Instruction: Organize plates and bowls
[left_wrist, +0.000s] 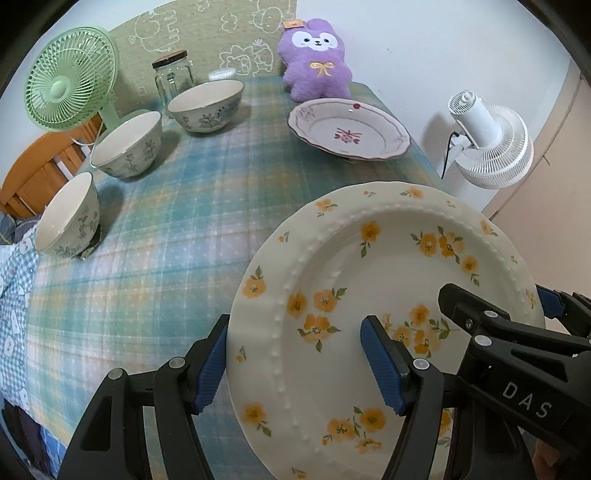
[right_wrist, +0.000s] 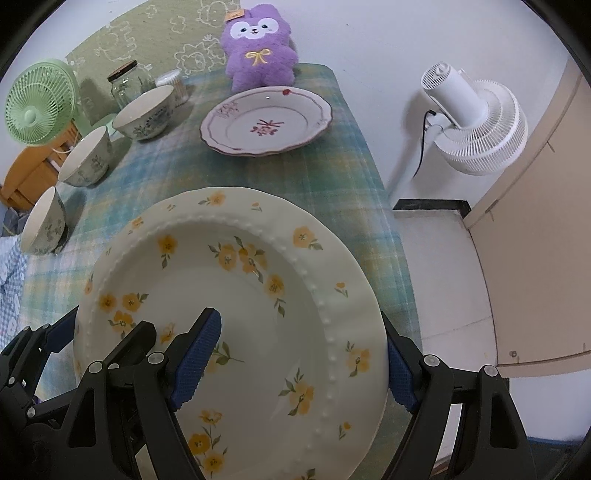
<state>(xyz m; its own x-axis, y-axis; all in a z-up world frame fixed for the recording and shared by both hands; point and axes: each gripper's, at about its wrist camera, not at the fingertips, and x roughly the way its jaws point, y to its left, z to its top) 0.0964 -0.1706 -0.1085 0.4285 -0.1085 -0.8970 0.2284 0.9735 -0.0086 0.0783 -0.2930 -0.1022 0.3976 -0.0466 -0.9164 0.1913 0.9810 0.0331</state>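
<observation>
Two grippers carry one large cream plate with yellow flowers and a beaded inner ring (left_wrist: 373, 295) above a table covered in a blue-green plaid cloth (left_wrist: 177, 229), which stands against a white wall. On the cloth sit three cream bowls with grey-blue leaf prints, the far one (left_wrist: 207, 107), the middle one (left_wrist: 127, 146) and the near one (left_wrist: 68, 216), all seemingly empty, set in a line along the table's left edge. A scalloped white plate with a red flower motif (left_wrist: 349, 129) lies near a purple plush rabbit (left_wrist: 317, 59). Behind the bowls are a lidded glass jar (left_wrist: 173, 75) and a green desk fan (left_wrist: 70, 79); a white standing fan (right_wrist: 476, 125) is beside the table. The left gripper (left_wrist: 295, 363) pinches the flowered plate's left rim, one blue pad above and one below; the right gripper (right_wrist: 299, 363) clamps the opposite rim likewise.
</observation>
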